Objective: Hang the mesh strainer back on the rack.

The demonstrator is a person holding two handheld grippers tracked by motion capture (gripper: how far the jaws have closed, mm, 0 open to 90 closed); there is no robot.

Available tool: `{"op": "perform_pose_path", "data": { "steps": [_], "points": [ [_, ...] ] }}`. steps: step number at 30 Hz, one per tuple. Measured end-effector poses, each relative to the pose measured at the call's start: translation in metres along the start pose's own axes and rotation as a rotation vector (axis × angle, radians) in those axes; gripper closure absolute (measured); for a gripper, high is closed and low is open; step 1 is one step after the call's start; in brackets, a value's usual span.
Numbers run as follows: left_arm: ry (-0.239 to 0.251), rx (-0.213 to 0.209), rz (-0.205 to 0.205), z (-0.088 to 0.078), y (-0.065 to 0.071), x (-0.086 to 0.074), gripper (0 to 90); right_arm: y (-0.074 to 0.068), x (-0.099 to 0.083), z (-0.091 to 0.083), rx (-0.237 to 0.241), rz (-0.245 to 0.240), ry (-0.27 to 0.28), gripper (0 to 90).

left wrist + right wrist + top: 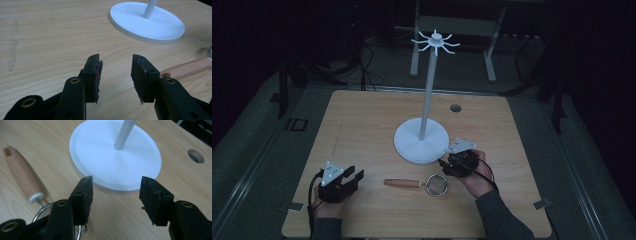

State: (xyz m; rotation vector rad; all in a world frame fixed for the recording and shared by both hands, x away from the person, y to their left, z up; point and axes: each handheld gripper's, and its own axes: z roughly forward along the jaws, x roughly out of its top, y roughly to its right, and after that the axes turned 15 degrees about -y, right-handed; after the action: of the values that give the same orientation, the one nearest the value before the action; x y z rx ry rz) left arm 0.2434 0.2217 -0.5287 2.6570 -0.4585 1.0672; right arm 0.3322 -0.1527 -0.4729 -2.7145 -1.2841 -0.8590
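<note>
- Wooden table (pixel 362 120) in a dark room; white stand (pixel 422 141) centre, strainer (pixel 428 184) near edge.
- Left gripper (pixel 353 176): jaws apart, empty.
- Right gripper (pixel 445 165): jaws apart, empty, just above strainer.

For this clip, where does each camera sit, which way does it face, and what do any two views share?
High view: above the person's side, looking forward and down on the light wooden table; forearms, left gripper, right gripper.
Left gripper view: on the left gripper, facing the white round-based hook stand; open fingers.
Right gripper view: on the right gripper, above the stand; open fingers.
Shared: stand, wooden-handled small metal strainer.
</note>
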Motion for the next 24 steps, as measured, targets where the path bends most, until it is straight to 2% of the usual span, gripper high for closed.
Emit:
{"op": "perform_pose_path", "data": {
  "steps": [4,7,11,24],
  "points": [
    [-0.002,0.007,-0.003,0.0,-0.001,0.0,58.7,-0.003,0.005,0.003,0.013,-0.024,-0.017,43.7],
    [-0.007,0.016,-0.006,0.001,-0.002,0.0,58.7,-0.008,0.011,0.008,0.028,-0.073,-0.051,43.1],
    [-0.013,0.024,-0.004,0.001,-0.002,0.0,58.7,-0.012,0.016,0.011,0.036,-0.111,-0.081,42.2],
    [-0.017,0.039,0.006,0.001,-0.002,0.0,58.7,-0.019,0.027,0.02,0.052,-0.166,-0.121,41.3]
  ]
}}
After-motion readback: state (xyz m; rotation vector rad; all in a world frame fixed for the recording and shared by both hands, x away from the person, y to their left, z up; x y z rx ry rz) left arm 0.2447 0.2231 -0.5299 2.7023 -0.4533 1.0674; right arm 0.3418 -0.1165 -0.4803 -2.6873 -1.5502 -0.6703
